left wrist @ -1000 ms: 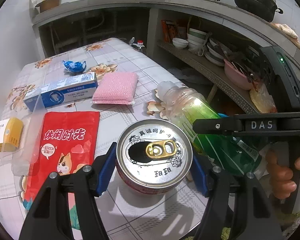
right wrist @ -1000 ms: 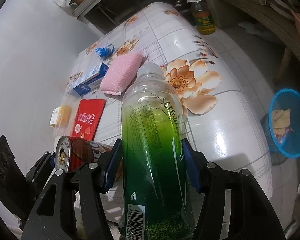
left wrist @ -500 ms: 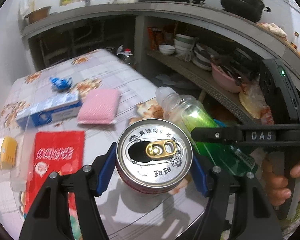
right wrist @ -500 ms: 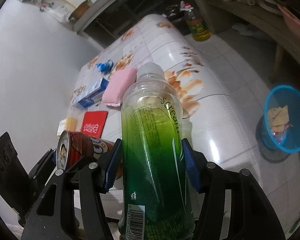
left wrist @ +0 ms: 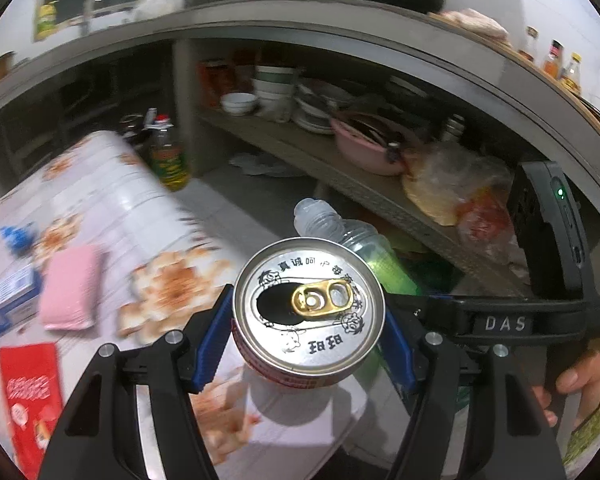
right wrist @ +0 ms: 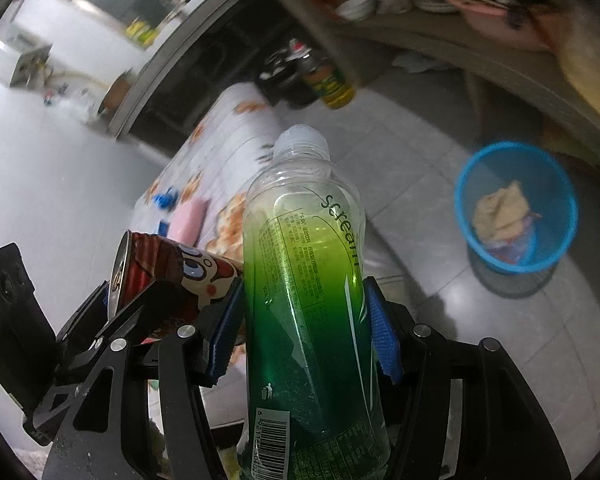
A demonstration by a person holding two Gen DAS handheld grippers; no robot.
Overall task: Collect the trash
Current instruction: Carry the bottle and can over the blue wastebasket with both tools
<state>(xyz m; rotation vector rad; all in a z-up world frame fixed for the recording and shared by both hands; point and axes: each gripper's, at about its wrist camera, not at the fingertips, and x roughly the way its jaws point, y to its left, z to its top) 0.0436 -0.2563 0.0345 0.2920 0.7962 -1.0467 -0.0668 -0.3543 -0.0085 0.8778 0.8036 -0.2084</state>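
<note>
Green-tinted plastic bottle (right wrist: 306,280) sits clamped in our right hand-held gripper (right wrist: 304,336); our left hand-held gripper (left wrist: 308,336) grips an opened can (left wrist: 308,312), the blue bin (right wrist: 516,208) on the floor.

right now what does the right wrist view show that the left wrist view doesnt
Only the right wrist view shows the blue trash basket on the floor with crumpled paper inside, and the can's red printed side. Only the left wrist view shows the can's opened top with gold pull tab, the red snack packet and the hand holding the right claw. Both show the can, clamped in the left claw, the green bottle, clamped in the right claw, the pink sponge and the floral table.
</note>
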